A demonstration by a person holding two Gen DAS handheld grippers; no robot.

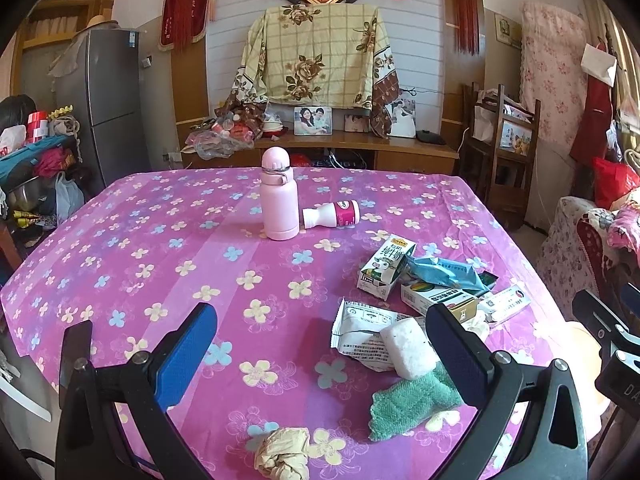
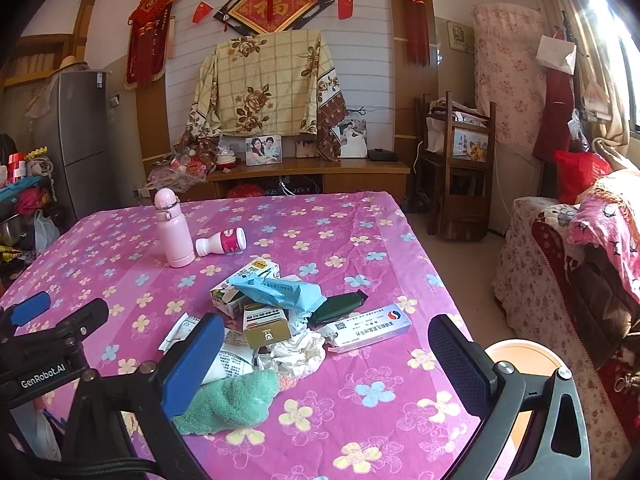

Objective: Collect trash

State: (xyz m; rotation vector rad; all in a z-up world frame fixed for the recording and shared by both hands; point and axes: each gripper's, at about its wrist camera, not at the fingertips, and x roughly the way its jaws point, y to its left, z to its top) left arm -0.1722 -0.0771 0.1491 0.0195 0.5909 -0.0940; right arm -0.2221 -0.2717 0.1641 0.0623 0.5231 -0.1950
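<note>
A heap of trash lies on the pink flowered tablecloth (image 1: 160, 240): a milk carton (image 1: 386, 266), a blue wrapper (image 1: 444, 272), a white medicine box (image 2: 368, 326), a crumpled tissue (image 2: 300, 352), a white printed wrapper (image 1: 364, 332) and a white block (image 1: 408, 348). A paper ball (image 1: 282, 454) sits alone at the near edge. A small yogurt bottle (image 1: 332, 214) lies on its side by a standing pink flask (image 1: 279, 196). My left gripper (image 1: 320, 356) hovers open just left of the heap. My right gripper (image 2: 328, 368) hovers open over its near right side. Neither holds anything.
A green cloth (image 2: 232, 400) lies at the heap's near side. A round cream-rimmed bin (image 2: 520, 360) stands off the table's right edge, with a covered sofa (image 2: 560, 280) beyond it. Chairs (image 2: 460, 168) and a cabinet (image 2: 312, 172) line the far wall.
</note>
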